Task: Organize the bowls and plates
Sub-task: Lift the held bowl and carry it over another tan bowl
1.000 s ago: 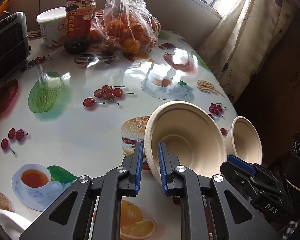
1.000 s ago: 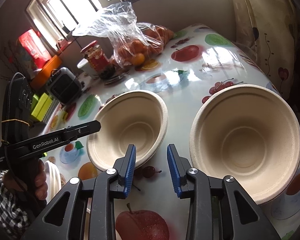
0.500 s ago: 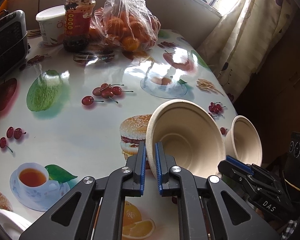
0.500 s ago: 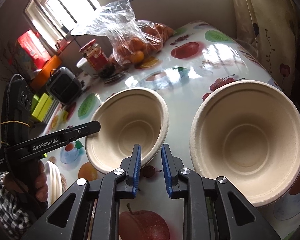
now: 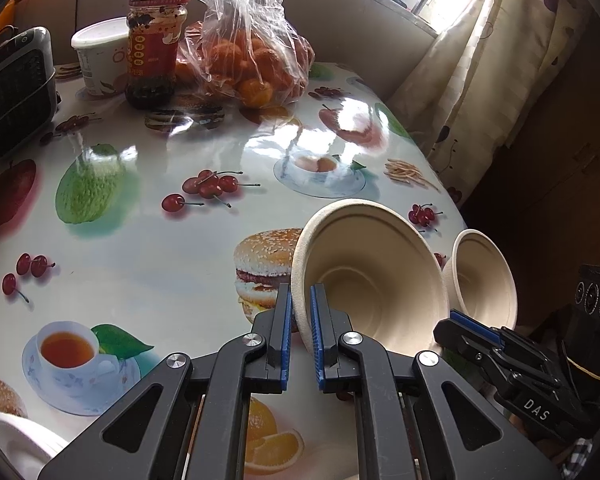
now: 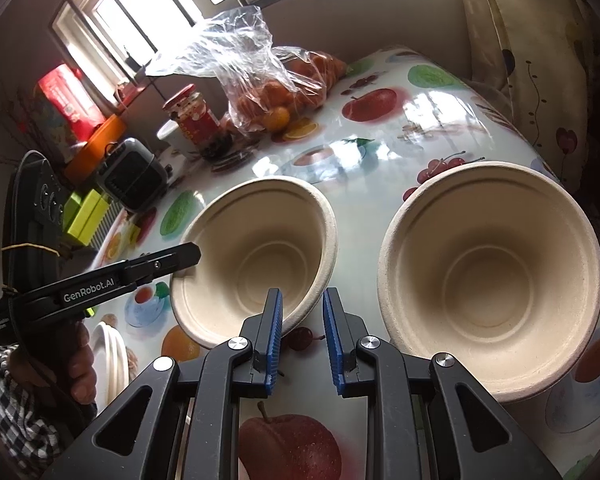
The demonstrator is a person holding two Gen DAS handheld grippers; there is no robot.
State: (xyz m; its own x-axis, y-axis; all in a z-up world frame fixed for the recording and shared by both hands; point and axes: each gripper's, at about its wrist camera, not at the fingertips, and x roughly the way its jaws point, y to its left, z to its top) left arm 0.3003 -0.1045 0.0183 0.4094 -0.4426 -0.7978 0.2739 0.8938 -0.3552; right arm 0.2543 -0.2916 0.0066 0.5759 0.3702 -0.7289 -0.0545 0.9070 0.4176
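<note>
Two beige paper bowls stand on the fruit-print table. My left gripper is shut on the near rim of the left bowl, which sits tilted; the same bowl shows in the right wrist view with the left gripper at its rim. The second bowl stands to the right and shows small in the left wrist view. My right gripper is open and empty, over the gap between the bowls near the left bowl's rim. It shows at the right in the left wrist view.
A stack of white plates lies at the table's near left edge, also low left in the left wrist view. At the back stand a red-lidded jar, a white tub, a bag of oranges and a small heater.
My left gripper closed on the left bowl's rim and the bowl tipped slightly. My right gripper narrowed, then widened again, and stayed between the bowls.
</note>
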